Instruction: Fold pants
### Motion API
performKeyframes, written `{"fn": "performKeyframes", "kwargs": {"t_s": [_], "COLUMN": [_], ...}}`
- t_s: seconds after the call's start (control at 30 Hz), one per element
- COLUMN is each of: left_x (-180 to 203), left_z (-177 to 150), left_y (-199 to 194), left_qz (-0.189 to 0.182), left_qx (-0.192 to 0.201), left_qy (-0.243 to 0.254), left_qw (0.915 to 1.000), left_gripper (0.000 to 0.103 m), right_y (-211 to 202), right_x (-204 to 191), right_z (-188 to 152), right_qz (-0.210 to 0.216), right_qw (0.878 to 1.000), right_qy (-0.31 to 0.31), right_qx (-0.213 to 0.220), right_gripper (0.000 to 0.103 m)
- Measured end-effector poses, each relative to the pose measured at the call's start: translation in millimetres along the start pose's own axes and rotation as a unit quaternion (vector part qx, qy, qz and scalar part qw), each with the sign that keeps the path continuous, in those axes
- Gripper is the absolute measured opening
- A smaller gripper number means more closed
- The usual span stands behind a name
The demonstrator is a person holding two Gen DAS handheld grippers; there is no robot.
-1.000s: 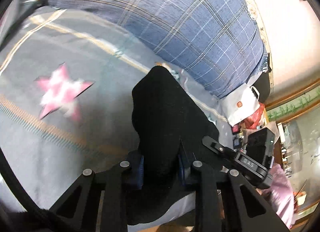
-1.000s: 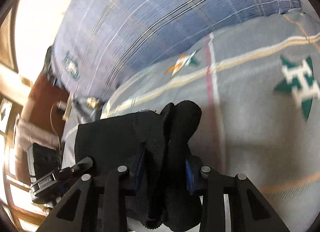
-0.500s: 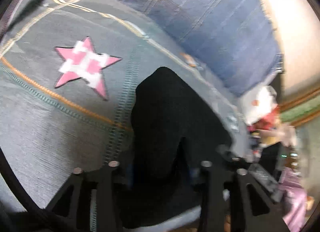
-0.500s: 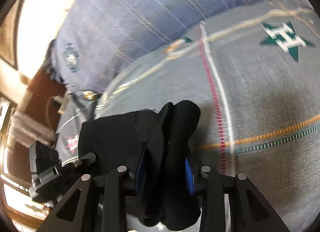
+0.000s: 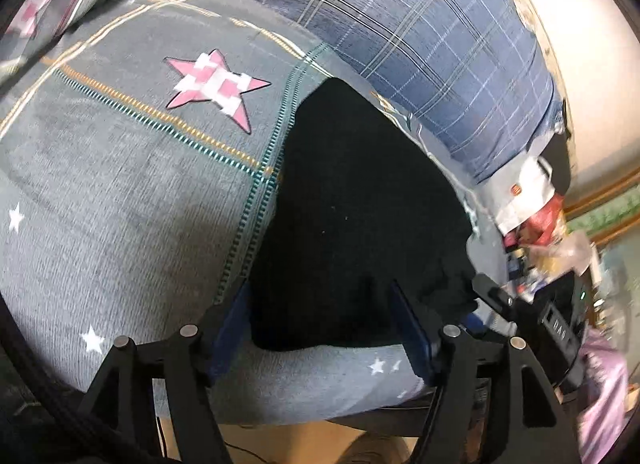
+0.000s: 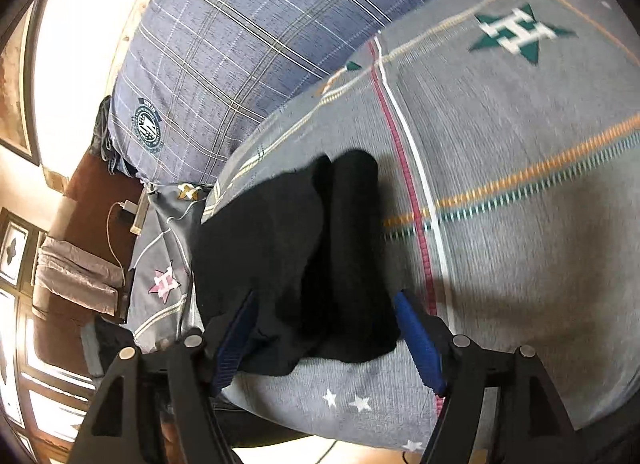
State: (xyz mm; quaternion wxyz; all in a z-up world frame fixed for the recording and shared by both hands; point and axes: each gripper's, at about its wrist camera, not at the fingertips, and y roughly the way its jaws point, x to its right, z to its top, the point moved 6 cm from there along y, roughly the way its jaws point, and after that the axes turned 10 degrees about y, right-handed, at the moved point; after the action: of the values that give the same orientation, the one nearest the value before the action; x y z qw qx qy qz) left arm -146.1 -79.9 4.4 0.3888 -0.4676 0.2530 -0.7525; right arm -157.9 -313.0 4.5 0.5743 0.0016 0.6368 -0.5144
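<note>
1. I see the black pants (image 5: 352, 224) lying folded on the grey bedsheet (image 5: 120, 224), close to the near edge of the bed, and the pink star (image 5: 218, 84) on the sheet is just to the left of them.
2. My left gripper (image 5: 324, 328) has just been opening. Its jaws stand apart on both sides of the pants' near edge, and the pads do not press on the cloth.
3. My right gripper (image 6: 326, 340) has also just been opening. The other end of the pants (image 6: 304, 256) lies between its pads, and I think it is free.
4. Risk, in my judgement: if I pull back too low, a blue pad may catch the thick rolled edge and drag the fold open, or off the near edge.
5. Beyond the pants, the blue checked duvet (image 5: 420, 44) lies bunched. It limits how far I can push them.
6. Right of the pants, past the bed's side, I see cluttered bags (image 5: 532, 204), not in my way.
</note>
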Motion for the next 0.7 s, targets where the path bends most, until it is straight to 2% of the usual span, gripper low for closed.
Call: {"fn": "performKeyframes", "kwargs": {"t_s": [0.1,0.13,0.17,0.23,0.3,0.33,0.37,0.4,0.47,0.57,0.63,0.7], "left_x": [0,-4,-7,-9,-3,0,3,6,5,-8,-9,-6], "left_z": [4,3,2,2,4,5,9,14,19,10,9,11], "left_y": [9,11,18,22,19,13,5,-6,-16,16,18,14], "left_qz": [0.014,0.025,0.043,0.052,0.053,0.037,0.014,-0.009,-0.002,0.039,0.046,0.034], "left_qx": [-0.001,-0.007,-0.019,-0.021,-0.016,-0.007,0.008,0.032,0.053,-0.009,-0.005,-0.004], "left_qy": [0.004,0.004,0.006,0.011,0.024,0.020,0.012,0.010,0.017,0.012,0.013,0.011], "left_qw": [0.9999,0.9996,0.9989,0.9984,0.9982,0.9991,0.9998,0.9994,0.9984,0.9991,0.9988,0.9993], "left_gripper": [0.069,0.065,0.063,0.061,0.049,0.037,0.034,0.034,0.033,0.034,0.037,0.037], "right_y": [13,19,24,26,25,24,22,18,3,5,18,17], "right_x": [3,5,7,8,4,1,-1,-4,-14,-11,8,14], "right_z": [2,2,0,-3,-4,-5,-6,-7,-10,-11,-10,-6], "right_qz": [-0.013,-0.018,-0.028,-0.041,-0.043,-0.043,-0.040,-0.036,-0.028,-0.042,-0.062,-0.034], "right_qw": [1.000,1.000,0.999,0.999,0.999,0.999,0.999,0.999,0.999,0.998,0.998,0.999], "right_qy": [0.008,0.010,0.011,0.003,-0.009,-0.015,-0.018,-0.021,-0.039,-0.040,-0.018,0.016], "right_qx": [-0.009,-0.016,-0.023,-0.023,-0.022,-0.020,-0.020,-0.018,0.001,0.001,-0.017,-0.021], "right_gripper": [0.071,0.062,0.059,0.052,0.045,0.040,0.037,0.036,0.036,0.036,0.037,0.038]}}
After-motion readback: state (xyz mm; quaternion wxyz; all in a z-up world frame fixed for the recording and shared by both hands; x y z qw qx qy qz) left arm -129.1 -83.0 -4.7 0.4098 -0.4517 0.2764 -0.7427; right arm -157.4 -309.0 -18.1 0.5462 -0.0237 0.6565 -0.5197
